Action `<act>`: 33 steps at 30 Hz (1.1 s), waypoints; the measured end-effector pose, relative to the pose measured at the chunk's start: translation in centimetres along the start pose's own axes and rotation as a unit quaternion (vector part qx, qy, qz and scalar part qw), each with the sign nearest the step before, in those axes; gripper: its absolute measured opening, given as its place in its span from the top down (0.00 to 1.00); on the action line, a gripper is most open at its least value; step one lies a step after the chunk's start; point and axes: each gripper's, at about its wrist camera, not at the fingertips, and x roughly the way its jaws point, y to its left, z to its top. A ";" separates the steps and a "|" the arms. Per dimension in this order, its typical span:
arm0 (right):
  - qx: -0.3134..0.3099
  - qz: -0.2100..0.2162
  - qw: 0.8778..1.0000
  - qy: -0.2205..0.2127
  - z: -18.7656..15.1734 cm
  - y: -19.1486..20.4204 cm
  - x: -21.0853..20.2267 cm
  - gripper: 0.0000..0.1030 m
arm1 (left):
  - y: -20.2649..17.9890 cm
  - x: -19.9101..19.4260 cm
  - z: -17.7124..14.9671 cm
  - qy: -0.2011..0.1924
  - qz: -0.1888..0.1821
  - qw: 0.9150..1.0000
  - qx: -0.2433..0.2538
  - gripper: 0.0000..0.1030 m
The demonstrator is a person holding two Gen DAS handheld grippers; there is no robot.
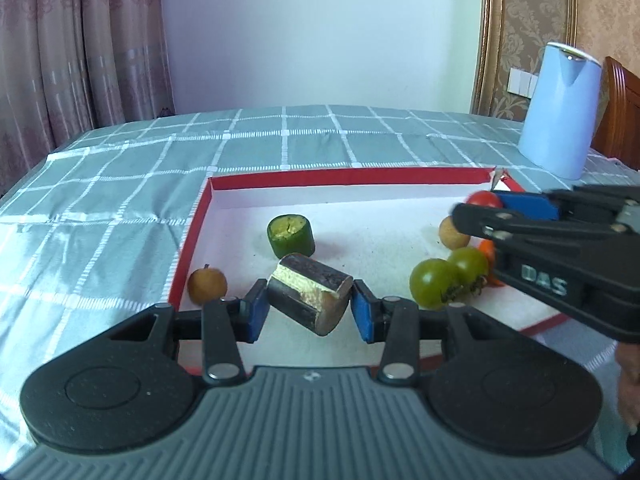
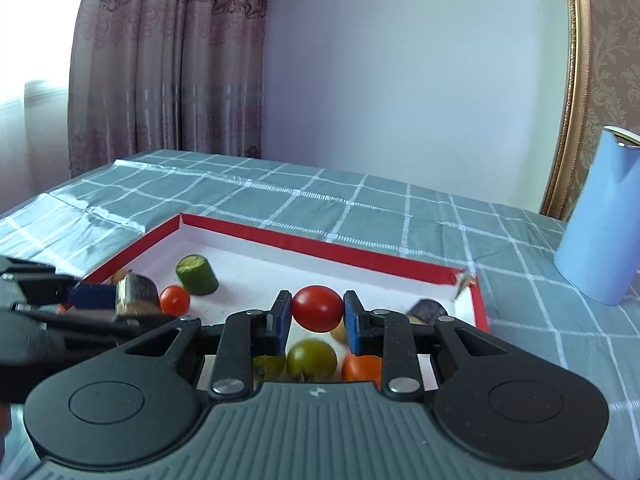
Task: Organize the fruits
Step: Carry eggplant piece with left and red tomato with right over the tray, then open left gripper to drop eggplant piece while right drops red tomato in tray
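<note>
My left gripper [image 1: 310, 308] is shut on a dark cut sugarcane piece [image 1: 310, 298] and holds it above the red-rimmed white tray [image 1: 280, 178]. My right gripper [image 2: 316, 314] is shut on a red cherry tomato [image 2: 317, 307] above the tray's right part; it also shows in the left wrist view [image 1: 484, 200]. In the tray lie a green cut cucumber piece [image 1: 291, 236], two green tomatoes [image 1: 434, 283], a tan longan [image 1: 453, 233], an orange fruit [image 2: 361, 367] and a second red tomato [image 2: 175, 300]. Another longan [image 1: 207, 286] lies on the cloth by the tray's left rim.
A pale blue jug [image 1: 560, 112] stands on the checked teal tablecloth [image 1: 120, 184] at the back right. Another dark cane piece [image 2: 428, 310] lies by the tray's torn far right corner. Curtains hang behind at left, a wall behind.
</note>
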 end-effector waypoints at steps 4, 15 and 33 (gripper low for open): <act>0.007 0.004 1.000 0.023 0.9 0.1 2.4 0.74 | 0.0 1.1 0.7 -0.004 0.022 1.000 0.005 0.61; 0.007 0.015 0.997 0.073 1.4 0.9 6.3 0.74 | 1.0 4.2 1.7 0.029 0.037 0.999 -0.007 0.64; 0.010 0.024 0.995 0.100 1.1 1.2 7.4 0.74 | 1.4 4.4 1.5 0.027 0.046 0.999 -0.009 0.55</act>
